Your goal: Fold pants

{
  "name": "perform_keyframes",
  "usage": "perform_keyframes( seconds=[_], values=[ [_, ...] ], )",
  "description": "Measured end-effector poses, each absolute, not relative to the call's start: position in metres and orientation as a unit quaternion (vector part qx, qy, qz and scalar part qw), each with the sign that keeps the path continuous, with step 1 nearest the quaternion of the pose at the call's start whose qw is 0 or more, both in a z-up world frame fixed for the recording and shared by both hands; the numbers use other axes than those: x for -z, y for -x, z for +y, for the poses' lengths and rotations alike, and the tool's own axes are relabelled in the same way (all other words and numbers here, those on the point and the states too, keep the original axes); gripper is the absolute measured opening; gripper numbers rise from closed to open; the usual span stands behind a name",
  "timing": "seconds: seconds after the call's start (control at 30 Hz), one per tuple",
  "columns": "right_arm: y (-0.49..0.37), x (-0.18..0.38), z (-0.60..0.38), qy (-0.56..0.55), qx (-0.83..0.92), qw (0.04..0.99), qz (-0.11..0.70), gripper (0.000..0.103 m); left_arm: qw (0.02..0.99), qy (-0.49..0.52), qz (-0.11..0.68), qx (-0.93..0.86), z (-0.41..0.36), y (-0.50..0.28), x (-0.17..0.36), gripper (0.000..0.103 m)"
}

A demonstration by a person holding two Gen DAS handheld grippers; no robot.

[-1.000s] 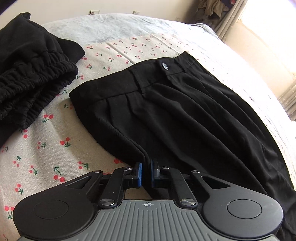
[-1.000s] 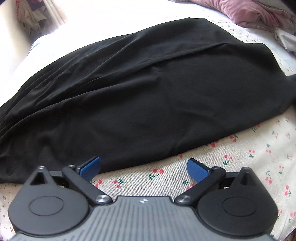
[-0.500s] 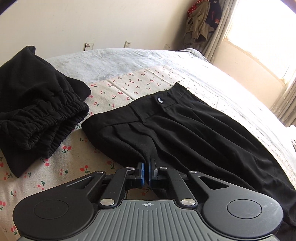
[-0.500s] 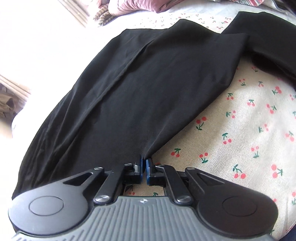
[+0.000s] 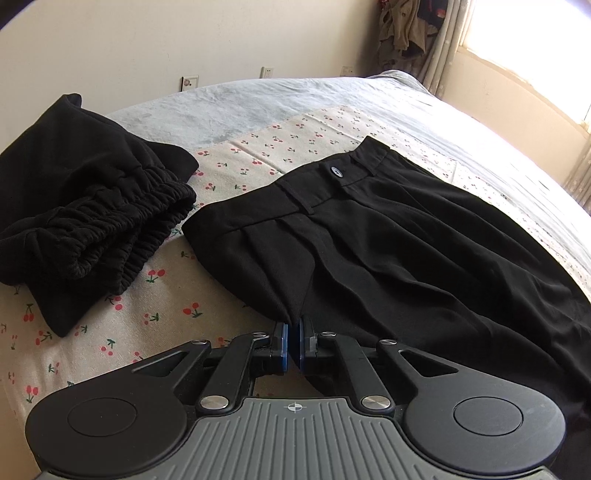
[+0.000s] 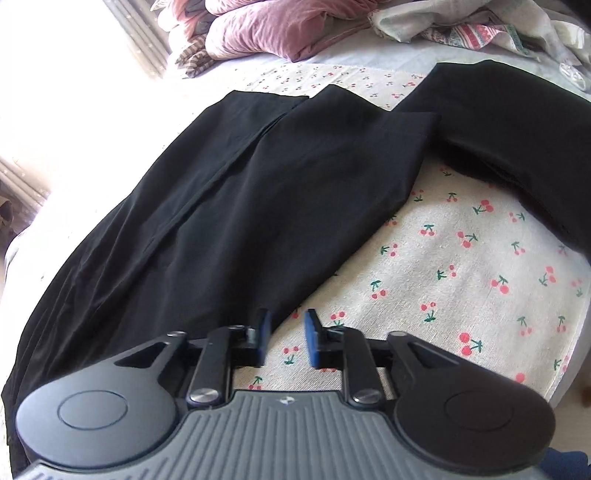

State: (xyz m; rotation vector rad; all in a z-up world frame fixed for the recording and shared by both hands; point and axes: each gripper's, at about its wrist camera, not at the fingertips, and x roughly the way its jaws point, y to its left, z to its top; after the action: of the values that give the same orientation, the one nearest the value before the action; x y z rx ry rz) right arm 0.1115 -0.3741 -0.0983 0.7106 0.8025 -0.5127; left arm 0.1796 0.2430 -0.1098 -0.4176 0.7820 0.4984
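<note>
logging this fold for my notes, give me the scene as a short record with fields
surface: cherry-print bedspread
task item: black pants laid flat, waistband button facing up
left gripper: shut on the pants' near edge below the waistband
right gripper: jaws opening, pads clear of the cloth, pants edge beside its left pad
leg ends: legs lie side by side
other items: gathered black garment beside the waistband; pink bedding at the far end

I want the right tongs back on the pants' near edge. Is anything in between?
Nothing visible. The right tongs are opening, nothing between them, with only bare cherry-print sheet up to the pants edge.
</note>
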Motion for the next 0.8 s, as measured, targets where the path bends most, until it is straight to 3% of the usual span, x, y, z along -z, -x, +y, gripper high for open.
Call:
perform_keyframes(
  seconds=[0.03,0.1,0.13,0.23,0.3,0.37,0.4,0.43,0.53,0.8],
  values=[
    [-0.112,0.099,-0.383,-0.343,0.256,0.824,0.372,0.06,0.873,0.195,0.379,-0.238,0.242,-0.18,0.109,0.005],
    [-0.119,0.101,-0.4,-0.346,0.279,0.816,0.371,0.062,0.869,0.189,0.394,-0.232,0.239,-0.18,0.107,0.005],
    [-0.123,0.103,-0.408,-0.347,0.291,0.81,0.372,0.07,0.867,0.187,0.401,-0.23,0.238,-0.18,0.106,0.006],
    [-0.131,0.116,-0.427,-0.383,0.328,0.778,0.375,0.077,0.862,0.183,0.412,-0.231,0.239,-0.18,0.103,0.007],
    [-0.135,0.117,-0.423,-0.367,0.349,0.786,0.355,0.076,0.858,0.199,0.414,-0.23,0.245,-0.182,0.107,0.007],
    [-0.139,0.117,-0.411,-0.319,0.36,0.799,0.36,0.047,0.858,0.205,0.412,-0.229,0.247,-0.183,0.115,0.006],
    [-0.137,0.118,-0.41,-0.318,0.358,0.801,0.358,0.01,0.857,0.196,0.414,-0.236,0.247,-0.184,0.123,0.006],
    [-0.133,0.119,-0.411,-0.338,0.35,0.799,0.354,0.0,0.843,0.205,0.436,-0.241,0.249,-0.187,0.129,0.005],
    [-0.117,0.118,-0.418,-0.375,0.352,0.793,0.327,0.0,0.849,0.222,0.417,-0.236,0.253,-0.184,0.124,0.004],
    [-0.087,0.094,-0.407,-0.335,0.352,0.828,0.279,0.0,0.847,0.242,0.388,-0.272,0.281,-0.16,0.113,0.0]
  ],
)
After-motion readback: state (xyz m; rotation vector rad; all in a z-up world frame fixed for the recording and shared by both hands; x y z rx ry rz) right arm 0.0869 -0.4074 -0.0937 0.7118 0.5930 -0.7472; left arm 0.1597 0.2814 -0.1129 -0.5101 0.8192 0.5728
